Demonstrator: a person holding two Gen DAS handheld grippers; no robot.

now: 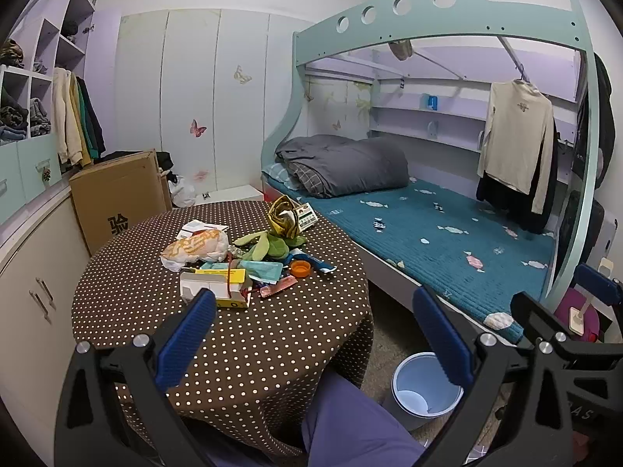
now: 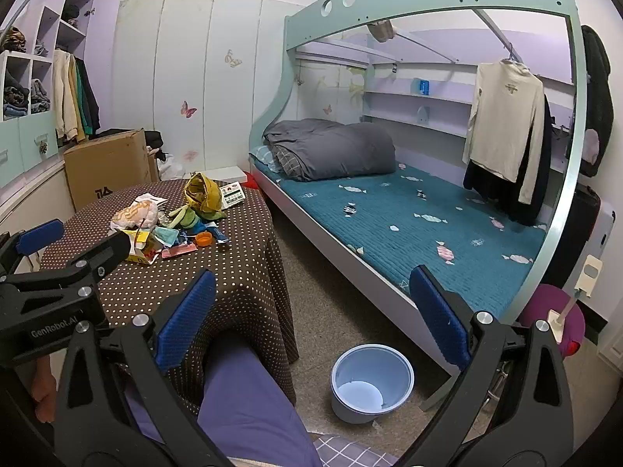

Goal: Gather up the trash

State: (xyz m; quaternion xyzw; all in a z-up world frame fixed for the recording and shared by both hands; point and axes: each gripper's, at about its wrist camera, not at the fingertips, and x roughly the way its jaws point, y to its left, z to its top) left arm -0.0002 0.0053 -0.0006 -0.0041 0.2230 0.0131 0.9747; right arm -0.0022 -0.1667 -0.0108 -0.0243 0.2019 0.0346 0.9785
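A heap of trash [image 1: 241,257] lies on the round table with the brown dotted cloth [image 1: 241,342]: a crumpled white and orange bag [image 1: 196,248], a yellow and white carton [image 1: 218,284], green peels [image 1: 268,245], an orange cap [image 1: 300,269], a gold wrapper [image 1: 283,216]. The heap also shows in the right wrist view [image 2: 171,222]. An empty pale blue bin [image 2: 372,381] stands on the floor right of the table; it also shows in the left wrist view [image 1: 426,385]. My left gripper [image 1: 315,334] is open and empty above the table's near edge. My right gripper [image 2: 311,319] is open and empty above the floor, left of the bin.
A bunk bed [image 2: 409,210] with a teal mattress and grey duvet fills the right side. A cardboard box [image 1: 117,194] and cabinets [image 1: 35,272] stand left of the table. The person's knee in purple trousers [image 2: 249,401] is below the grippers. A purple stool [image 2: 553,319] stands at right.
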